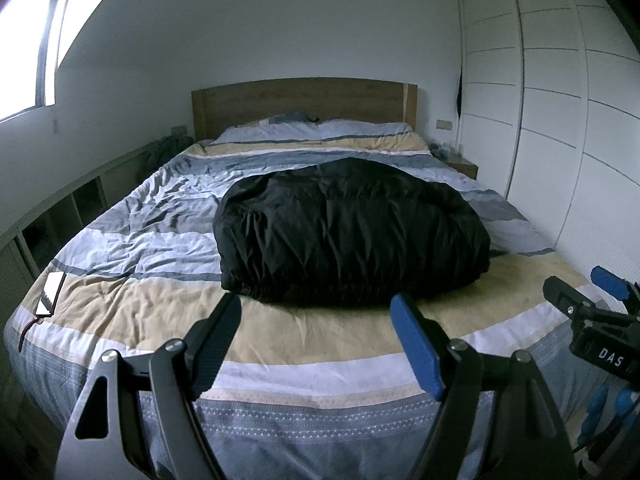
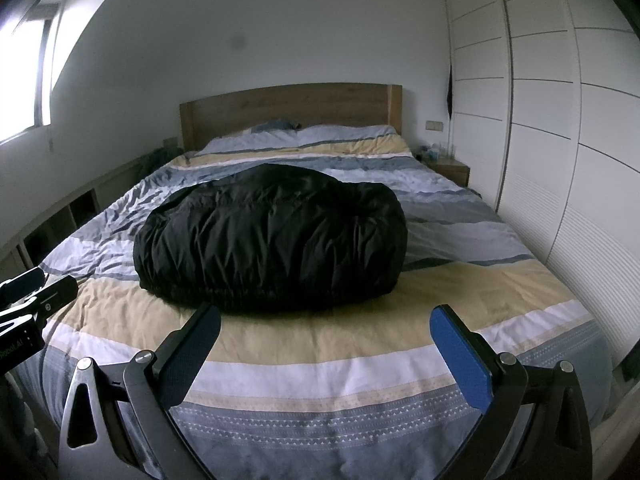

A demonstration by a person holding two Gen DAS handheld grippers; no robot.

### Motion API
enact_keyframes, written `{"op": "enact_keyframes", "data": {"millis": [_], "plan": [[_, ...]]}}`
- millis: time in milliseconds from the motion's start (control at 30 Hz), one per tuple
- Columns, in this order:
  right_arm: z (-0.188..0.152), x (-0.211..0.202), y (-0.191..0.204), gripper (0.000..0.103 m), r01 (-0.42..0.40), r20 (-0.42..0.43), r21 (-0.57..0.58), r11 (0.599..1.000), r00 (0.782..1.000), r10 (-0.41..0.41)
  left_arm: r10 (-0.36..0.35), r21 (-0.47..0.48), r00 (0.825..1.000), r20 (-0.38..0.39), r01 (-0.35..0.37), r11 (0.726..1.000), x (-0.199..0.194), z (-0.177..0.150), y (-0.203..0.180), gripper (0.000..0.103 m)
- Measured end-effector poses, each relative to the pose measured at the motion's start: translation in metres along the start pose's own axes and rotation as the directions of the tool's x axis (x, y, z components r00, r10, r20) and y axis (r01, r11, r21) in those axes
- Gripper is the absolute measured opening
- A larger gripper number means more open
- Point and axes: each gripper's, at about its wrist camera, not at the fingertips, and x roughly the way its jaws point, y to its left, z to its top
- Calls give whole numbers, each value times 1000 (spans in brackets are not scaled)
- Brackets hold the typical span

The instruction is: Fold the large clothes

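A bulky black padded garment (image 1: 352, 232) (image 2: 272, 240) lies bunched in a rounded bundle on the striped duvet of the bed (image 1: 304, 332) (image 2: 320, 344), near the middle. My left gripper (image 1: 316, 308) hovers over the foot of the bed, just short of the bundle's near edge, open with nothing between its fingers. My right gripper (image 2: 326, 316) is held beside it to the right, also open and empty, short of the garment. Each gripper shows at the edge of the other's view: the right gripper (image 1: 580, 280) and the left gripper (image 2: 44, 282).
A phone (image 1: 50, 294) lies on the bed's front left corner. A low open shelf unit (image 1: 60, 208) runs along the left wall under a window. White wardrobe doors (image 1: 560, 120) line the right side, with a wooden nightstand (image 1: 464, 166) beside the headboard (image 1: 304, 104).
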Motion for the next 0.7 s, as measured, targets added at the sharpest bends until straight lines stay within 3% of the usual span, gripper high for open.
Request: {"op": "enact_keyframes", "data": {"millis": [700], "plan": [[-2,1,-3,103,4,-4,1,1000,1000,-4,1,8,1000,-23,-1,1000,5,-15,24,76]]}}
